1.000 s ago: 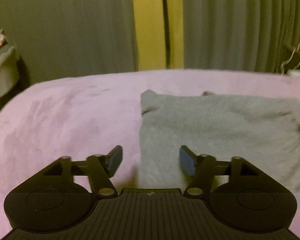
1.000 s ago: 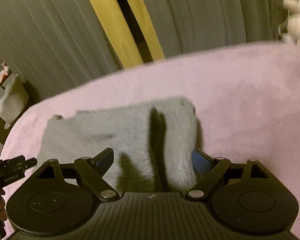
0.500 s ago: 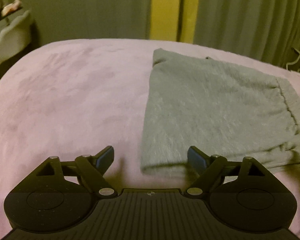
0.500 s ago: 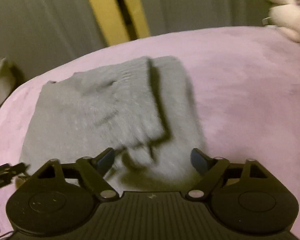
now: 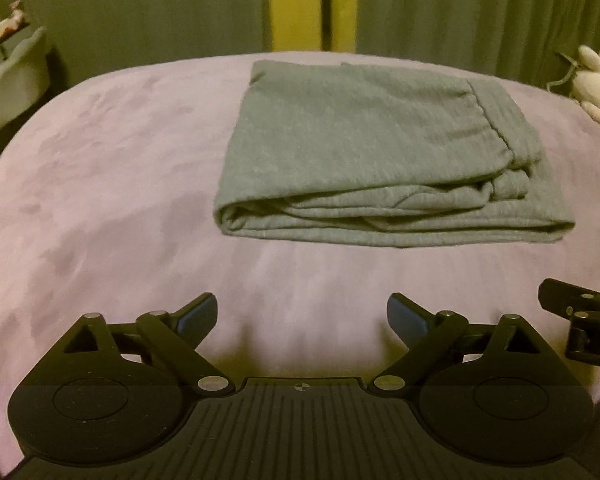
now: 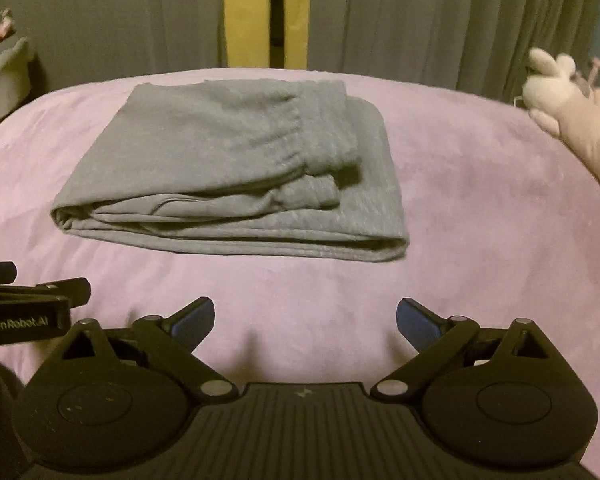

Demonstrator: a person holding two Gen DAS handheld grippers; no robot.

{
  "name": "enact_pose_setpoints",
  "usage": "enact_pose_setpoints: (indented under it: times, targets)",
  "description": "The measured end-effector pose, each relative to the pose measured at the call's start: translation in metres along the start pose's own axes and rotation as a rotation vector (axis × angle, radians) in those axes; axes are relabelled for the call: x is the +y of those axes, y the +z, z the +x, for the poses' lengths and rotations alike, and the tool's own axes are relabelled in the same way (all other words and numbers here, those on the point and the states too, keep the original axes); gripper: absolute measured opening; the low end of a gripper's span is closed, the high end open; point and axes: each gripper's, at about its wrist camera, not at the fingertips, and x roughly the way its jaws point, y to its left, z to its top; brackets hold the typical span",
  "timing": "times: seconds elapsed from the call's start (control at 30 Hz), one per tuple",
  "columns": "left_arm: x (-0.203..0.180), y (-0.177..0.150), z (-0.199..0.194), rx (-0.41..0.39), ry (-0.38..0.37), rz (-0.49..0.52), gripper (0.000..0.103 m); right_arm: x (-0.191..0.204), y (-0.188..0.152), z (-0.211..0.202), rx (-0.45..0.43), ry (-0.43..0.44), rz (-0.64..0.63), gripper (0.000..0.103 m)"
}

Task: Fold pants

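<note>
My left jaws (image 5: 302,314) and right jaws (image 6: 305,316) have just been opening and stand wide, holding nothing, over bare pink bed (image 5: 100,184) near its front edge. Beyond that clear strip lie the folded grey pants (image 5: 364,152), reaching to the bed's far edge; open cover flanks them.

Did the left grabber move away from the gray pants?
Yes. The left gripper has backed off toward the camera side: the folded pants, once between its jaws, now lie clear ahead on the pink blanket. Its jaws have just been opening, empty.
</note>
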Motion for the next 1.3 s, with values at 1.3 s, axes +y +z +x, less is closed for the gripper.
enact_pose_setpoints:
  times: [1.3]
  targets:
    - [-0.013,0.033,0.027,0.114,0.075,0.039,0.096,0.009,0.037,0.044,0.151,-0.032,0.119,0.098]
